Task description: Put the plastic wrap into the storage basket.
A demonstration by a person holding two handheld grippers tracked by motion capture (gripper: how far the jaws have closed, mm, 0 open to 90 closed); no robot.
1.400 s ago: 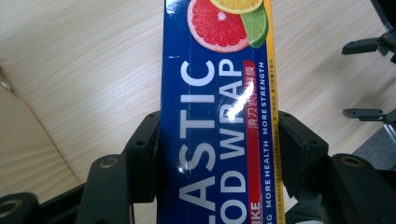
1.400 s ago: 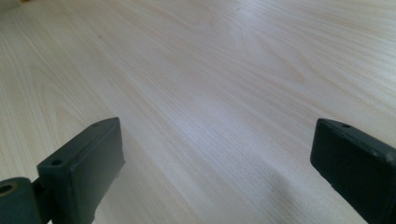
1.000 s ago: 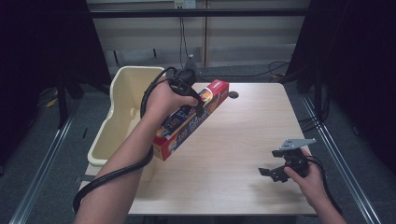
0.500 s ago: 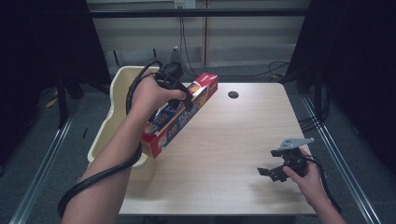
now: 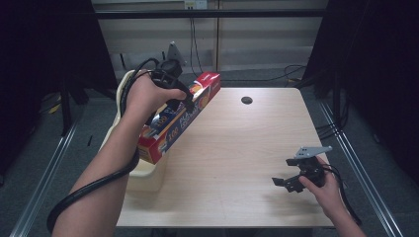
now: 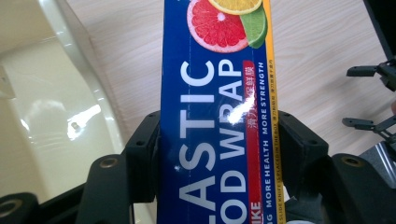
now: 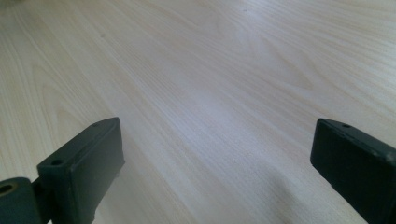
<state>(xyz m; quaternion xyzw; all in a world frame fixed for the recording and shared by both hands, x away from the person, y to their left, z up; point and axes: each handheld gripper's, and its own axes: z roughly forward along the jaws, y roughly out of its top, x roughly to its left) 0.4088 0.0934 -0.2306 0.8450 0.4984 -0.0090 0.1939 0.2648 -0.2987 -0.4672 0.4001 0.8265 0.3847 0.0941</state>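
Note:
A long red and blue plastic food wrap box hangs tilted in the air over the table's left edge and the cream bin. My left gripper is shut on it near its middle; in the left gripper view both jaws press the box's sides. My right gripper rests low over the wooden table at the front right. Its jaws stand wide apart with bare wood between them in the right gripper view.
A cream plastic bin stands against the table's left side. A small dark hole sits near the table's far edge. Cables run along the floor behind and to the right of the table.
My left gripper has carried the box leftward, so its lower end now hangs over the bin. The right gripper has stayed in place.

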